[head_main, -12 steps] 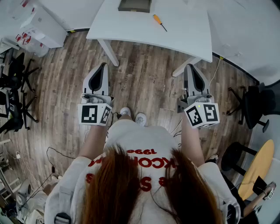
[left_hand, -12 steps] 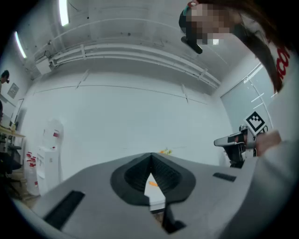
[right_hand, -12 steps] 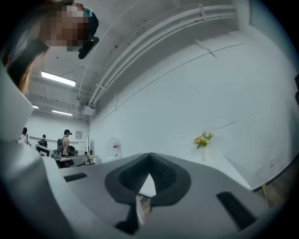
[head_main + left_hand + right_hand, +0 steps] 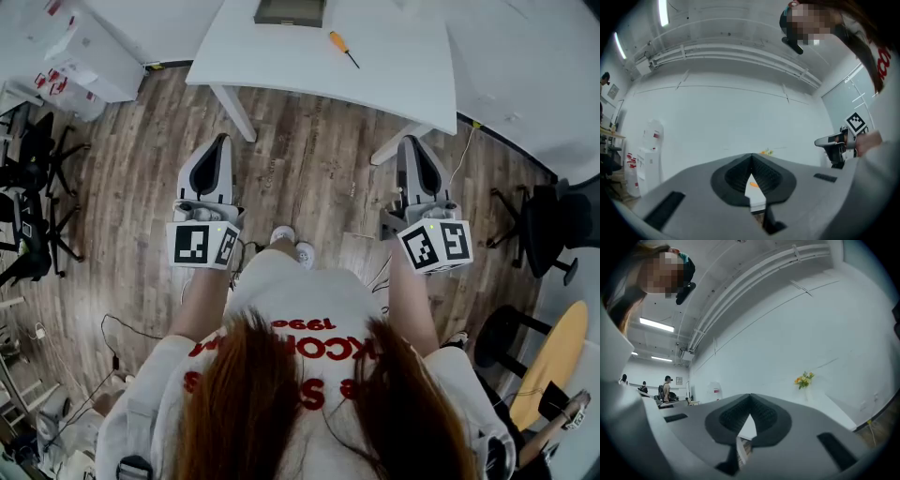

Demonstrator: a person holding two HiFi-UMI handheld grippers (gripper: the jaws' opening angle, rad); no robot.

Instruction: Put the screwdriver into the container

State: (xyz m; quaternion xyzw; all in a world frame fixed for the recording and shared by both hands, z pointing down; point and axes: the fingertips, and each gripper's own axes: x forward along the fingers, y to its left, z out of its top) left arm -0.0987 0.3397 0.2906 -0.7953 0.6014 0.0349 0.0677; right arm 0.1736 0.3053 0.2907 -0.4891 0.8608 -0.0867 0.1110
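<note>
An orange-handled screwdriver (image 4: 341,47) lies on the white table (image 4: 281,61) at the top of the head view. A dark, shallow container (image 4: 290,11) sits to its left at the table's far edge. Both grippers hang over the wooden floor, short of the table. My left gripper (image 4: 221,142) is shut and holds nothing, and its jaws (image 4: 751,157) meet at the tips. My right gripper (image 4: 413,143) is shut and empty too, with its jaws (image 4: 750,397) together. An orange speck (image 4: 753,186) shows through the gap low between the left jaws.
The table's slanted legs (image 4: 234,112) stand just ahead of the grippers. White boxes (image 4: 89,52) and dark chair bases (image 4: 33,197) fill the left. A black chair (image 4: 553,225) and a round yellow table (image 4: 555,361) are at the right. Flowers (image 4: 803,379) stand by the wall.
The person's shoes have shifted a little on the floor. Both grippers keep nearly the same place and stay shut.
</note>
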